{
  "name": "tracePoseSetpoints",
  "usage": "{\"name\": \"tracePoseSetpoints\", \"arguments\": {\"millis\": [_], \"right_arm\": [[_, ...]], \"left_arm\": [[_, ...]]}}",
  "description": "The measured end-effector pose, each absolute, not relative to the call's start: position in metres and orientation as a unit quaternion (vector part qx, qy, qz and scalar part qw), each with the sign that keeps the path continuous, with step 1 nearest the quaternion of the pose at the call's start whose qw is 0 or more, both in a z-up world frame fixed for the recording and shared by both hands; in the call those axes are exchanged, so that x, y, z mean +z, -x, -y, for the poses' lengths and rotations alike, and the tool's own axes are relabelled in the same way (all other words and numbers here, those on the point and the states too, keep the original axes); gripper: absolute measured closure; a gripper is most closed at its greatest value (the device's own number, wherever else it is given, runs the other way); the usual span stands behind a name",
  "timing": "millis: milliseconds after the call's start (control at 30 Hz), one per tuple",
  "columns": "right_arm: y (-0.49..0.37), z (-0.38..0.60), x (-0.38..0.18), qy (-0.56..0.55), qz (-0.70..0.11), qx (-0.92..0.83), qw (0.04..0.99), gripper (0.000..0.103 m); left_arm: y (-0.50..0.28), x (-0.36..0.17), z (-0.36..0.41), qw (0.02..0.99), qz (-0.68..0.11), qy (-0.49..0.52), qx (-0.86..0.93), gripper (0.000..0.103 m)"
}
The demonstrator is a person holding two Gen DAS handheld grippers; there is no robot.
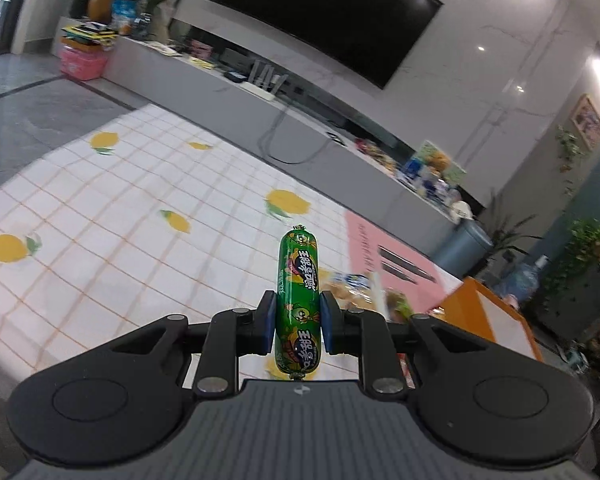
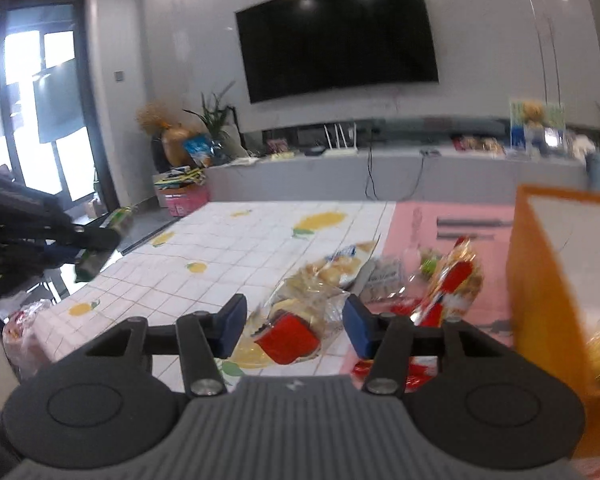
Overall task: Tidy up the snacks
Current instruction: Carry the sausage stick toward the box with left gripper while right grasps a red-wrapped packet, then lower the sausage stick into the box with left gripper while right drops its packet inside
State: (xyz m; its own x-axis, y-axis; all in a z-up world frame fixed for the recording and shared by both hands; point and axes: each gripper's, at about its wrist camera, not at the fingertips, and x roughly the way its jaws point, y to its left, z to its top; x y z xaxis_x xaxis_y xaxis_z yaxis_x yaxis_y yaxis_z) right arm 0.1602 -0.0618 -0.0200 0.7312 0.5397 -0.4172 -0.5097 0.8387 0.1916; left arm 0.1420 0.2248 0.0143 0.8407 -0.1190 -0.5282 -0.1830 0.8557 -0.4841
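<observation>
The left gripper (image 1: 298, 318) clamps a green sausage stick (image 1: 298, 300) lengthwise, lifted clear of the worktop (image 1: 100, 200). The right gripper (image 2: 294, 326) hangs with jaws half-wide and empty over snack packets (image 2: 300, 312), probably bound for the orange box (image 2: 540, 280) at the worktop's right edge.

Glossy green plastic-wrapped sausage (image 1: 298, 300) between matt blue pads (image 1: 267, 322); crinkly clear glossy snack bags (image 2: 300, 312) beyond the right fingers; smooth orange box (image 2: 556, 280) beside them.
</observation>
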Motion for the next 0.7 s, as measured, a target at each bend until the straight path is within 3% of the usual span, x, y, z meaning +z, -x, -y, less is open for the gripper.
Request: {"name": "tracePoseSetpoints", "arguments": {"millis": [233, 400, 700], "right_arm": [[-0.143, 0.143, 0.023, -0.025, -0.161, 0.235, 0.958, 0.052], [-0.146, 0.214, 0.046, -0.083, -0.122, 0.156, 0.977, 0.052], [-0.195, 0.291, 0.020, -0.136, -0.179, 0.046, 0.973, 0.052]], "left_arm": [[-0.135, 0.017, -0.196, 0.923, -0.287, 0.257, -0.008, 0.079], [-0.135, 0.030, -0.173, 0.924, -0.279, 0.260, -0.035, 0.079], [-0.155, 0.059, -0.109, 0.928, -0.287, 0.224, -0.073, 0.079]]}}
